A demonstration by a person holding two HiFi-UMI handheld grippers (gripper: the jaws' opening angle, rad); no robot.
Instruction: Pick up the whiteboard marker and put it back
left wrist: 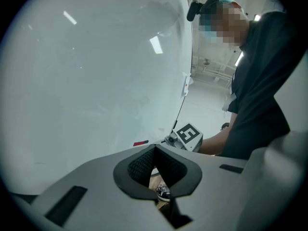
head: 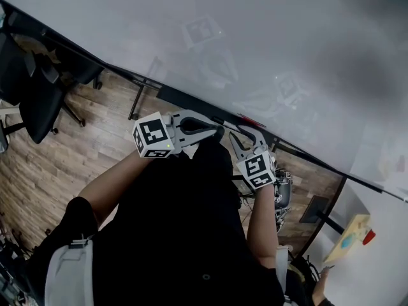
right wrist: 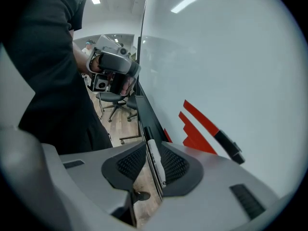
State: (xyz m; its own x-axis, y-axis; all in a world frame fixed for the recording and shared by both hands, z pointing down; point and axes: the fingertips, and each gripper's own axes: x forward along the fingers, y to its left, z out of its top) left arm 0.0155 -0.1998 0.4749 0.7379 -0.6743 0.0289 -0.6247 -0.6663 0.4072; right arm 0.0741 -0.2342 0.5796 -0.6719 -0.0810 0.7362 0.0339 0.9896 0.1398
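Observation:
The whiteboard marker (right wrist: 155,159), white with a black cap, lies along the black tray ledge (right wrist: 143,109) at the foot of the whiteboard (head: 268,50). My right gripper (right wrist: 153,150) has both pads against the marker and is shut on it. In the head view the right gripper (head: 236,134) points at the ledge, close beside my left gripper (head: 220,131). The left gripper (left wrist: 155,150) is shut with its pads together and nothing between them. It hangs in front of the board, a little way from the right gripper's marker cube (left wrist: 188,134).
A red item with a black end (right wrist: 207,129) sticks to the board just above the ledge. Black office chairs (head: 38,88) stand on the wooden floor (head: 83,152) at the left. My own body in dark clothes (head: 185,234) fills the lower middle.

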